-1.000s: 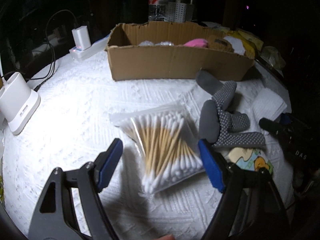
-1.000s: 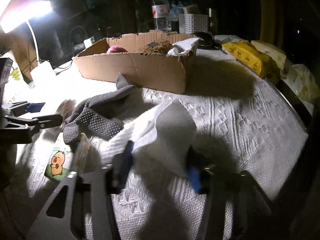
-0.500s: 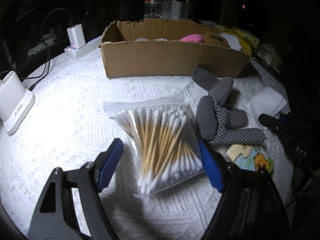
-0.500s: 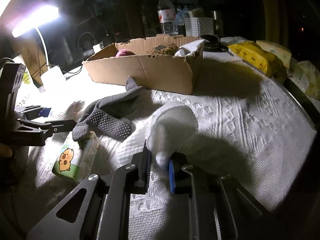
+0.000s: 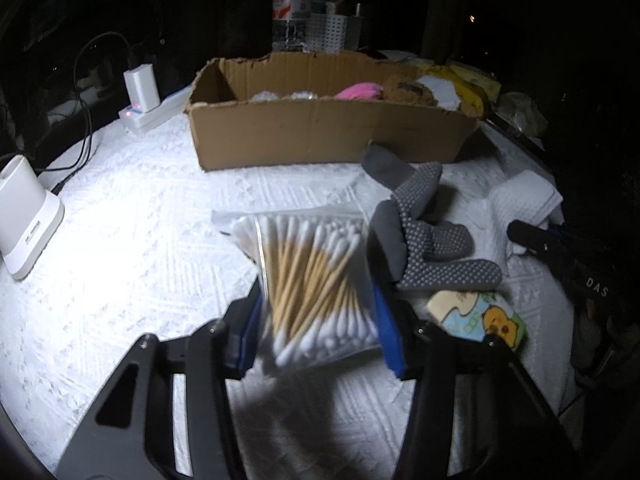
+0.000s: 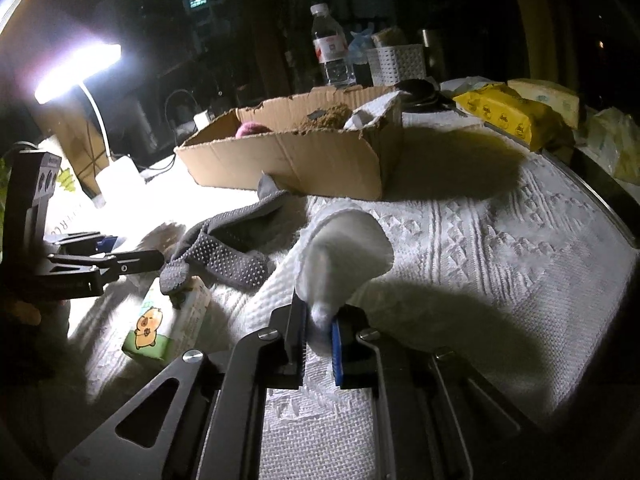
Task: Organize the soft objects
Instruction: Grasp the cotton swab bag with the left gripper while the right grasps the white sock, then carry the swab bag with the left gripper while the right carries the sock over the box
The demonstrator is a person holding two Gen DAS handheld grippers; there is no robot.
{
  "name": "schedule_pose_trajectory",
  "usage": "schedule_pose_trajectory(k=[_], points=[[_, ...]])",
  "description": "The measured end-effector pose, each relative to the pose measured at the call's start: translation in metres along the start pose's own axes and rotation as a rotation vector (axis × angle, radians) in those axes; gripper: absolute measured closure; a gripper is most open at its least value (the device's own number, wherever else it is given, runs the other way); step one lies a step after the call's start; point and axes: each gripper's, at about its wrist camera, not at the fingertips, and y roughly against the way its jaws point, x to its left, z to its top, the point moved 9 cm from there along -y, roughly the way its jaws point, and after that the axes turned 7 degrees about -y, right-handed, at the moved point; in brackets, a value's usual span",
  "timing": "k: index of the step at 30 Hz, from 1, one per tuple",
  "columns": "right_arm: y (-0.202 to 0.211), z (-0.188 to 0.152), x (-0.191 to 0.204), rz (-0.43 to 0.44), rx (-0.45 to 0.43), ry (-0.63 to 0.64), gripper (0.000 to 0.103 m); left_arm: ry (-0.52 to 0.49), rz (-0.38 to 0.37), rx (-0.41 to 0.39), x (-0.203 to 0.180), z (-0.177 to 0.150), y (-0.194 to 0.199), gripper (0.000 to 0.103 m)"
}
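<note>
soft things were the business on that table: a bag of cotton swabs (image 5: 320, 280) lay on the white textured cloth (image 5: 140, 240), and the left gripper (image 5: 320, 328) had its blue pads either side of the bag's near end, narrowed in until they looked to be touching the plastic. the picture was smeared there, so i could not tell whether the bag was truly pinched or only bracketed.

the right gripper (image 6: 318, 336) was closed tight on the near edge of a white folded cloth (image 6: 344, 248), whose free part stood up and curled over above the jaws. it sat on a stack of white paper towel (image 6: 276, 292).

beside these lay a grey dotted glove (image 5: 424, 236) and a small tissue pack (image 6: 160, 324) with a cartoon animal on it, the glove's tip resting over the pack. further off stood the cardboard box (image 5: 328, 136), already holding a pink item (image 5: 360, 90) and a brown fuzzy one (image 5: 408, 92).

to my eye, the step was lifting both pieces for the box. the swab bag was slippery and bulged, so a firm squeeze low across the sticks seemed wise before raising it, keeping it level. the cloth hung loose from one edge; it would want a high carry to clear the box's front wall, and a release well inside, away from that torn rim.
</note>
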Motion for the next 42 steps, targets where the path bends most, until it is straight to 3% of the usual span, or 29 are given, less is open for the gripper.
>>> schedule_pose_trajectory(k=[16, 25, 34, 42], points=[[0.019, 0.031, 0.002, 0.035, -0.08, 0.009, 0.093, 0.007, -0.039, -0.104, -0.006, 0.028, 0.031, 0.053], [0.022, 0.047, 0.015, 0.04, -0.109, 0.062, 0.093, 0.01, -0.056, -0.126, -0.008, 0.044, 0.039, 0.053], [0.02, 0.061, 0.027, 0.039, -0.123, 0.11, 0.093, -0.071, -0.035, -0.161, -0.014, 0.079, 0.048, 0.053], [0.019, 0.078, 0.03, 0.037, -0.145, 0.137, 0.093, -0.075, -0.029, -0.212, -0.01, 0.106, 0.048, 0.053]])
